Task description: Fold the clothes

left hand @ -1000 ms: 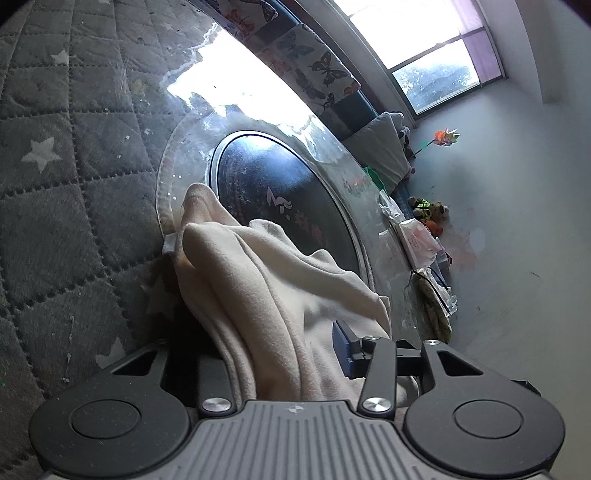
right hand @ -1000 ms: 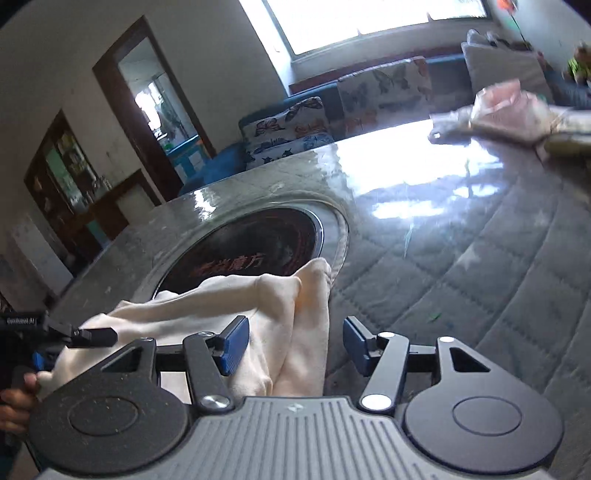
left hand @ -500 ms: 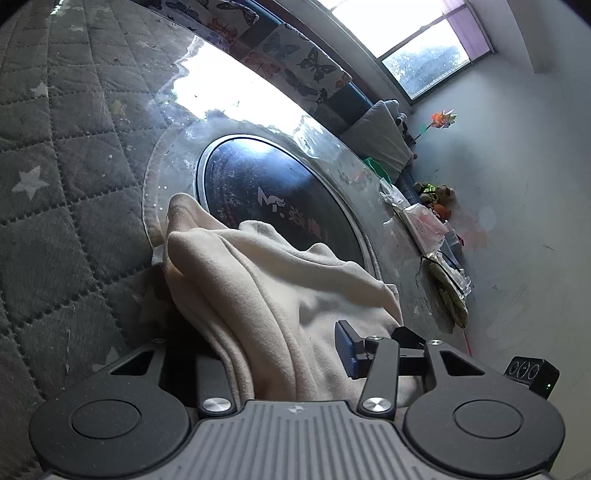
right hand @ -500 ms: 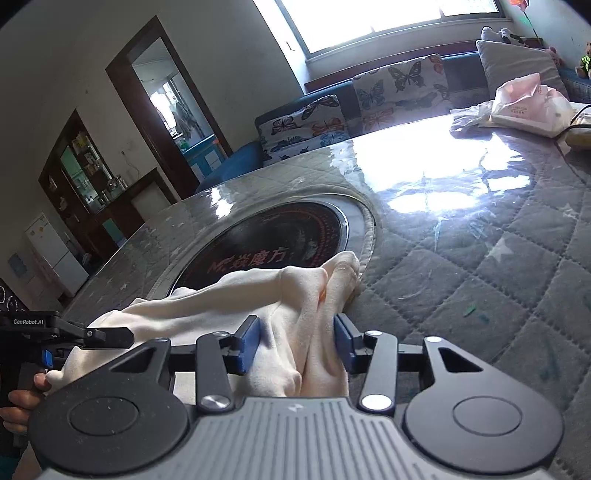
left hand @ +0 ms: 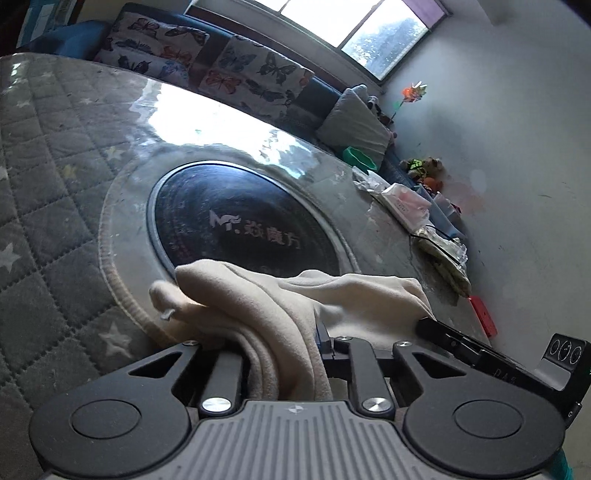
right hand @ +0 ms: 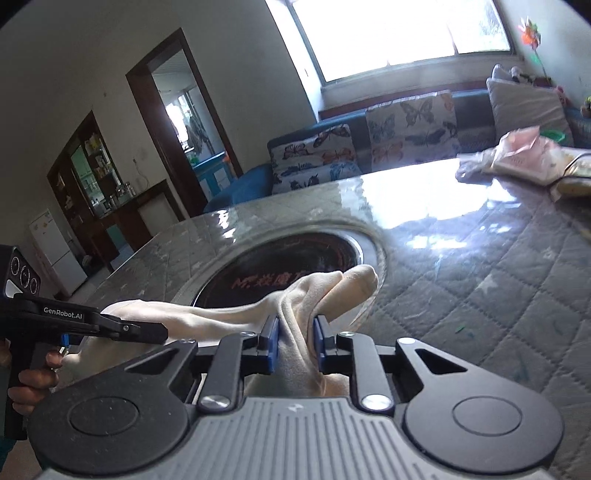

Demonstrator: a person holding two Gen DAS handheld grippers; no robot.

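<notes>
Left wrist view: left gripper [left hand: 275,354] is clamped on the cream cloth [left hand: 266,299], which buries its left pad. Right gripper [right hand: 295,345] pinches another bunch. Cloth hangs over the black disc's [left hand: 236,218] near rim, lower part hidden.

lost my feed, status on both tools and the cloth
Left tool shut on cream garment. Right tool shut on same garment, bunched between both. Dark round inset lies beyond; nothing blocking.

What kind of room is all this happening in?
Probably a home living room: a sofa with butterfly-print cushions under a window, a quilt-covered table, and a fridge through the doorway side.
</notes>
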